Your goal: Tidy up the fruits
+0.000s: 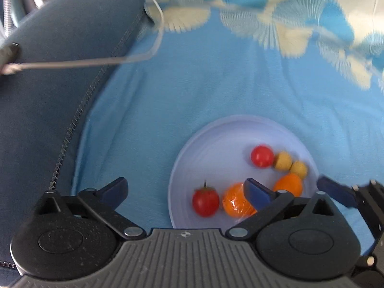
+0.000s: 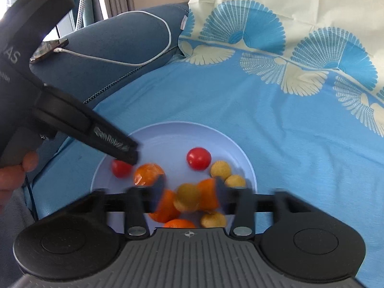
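Note:
A pale blue plate lies on the blue cloth and holds red tomatoes, oranges and small yellow fruits. My left gripper is open and empty, its right finger over the plate's near side; it also shows in the right wrist view. My right gripper hovers low over the plate with a yellow fruit between its blurred fingers; whether they grip it is unclear.
A dark blue cushion lies at the left with a phone and a white cable on it. Patterned blue and cream cloth covers the surface beyond.

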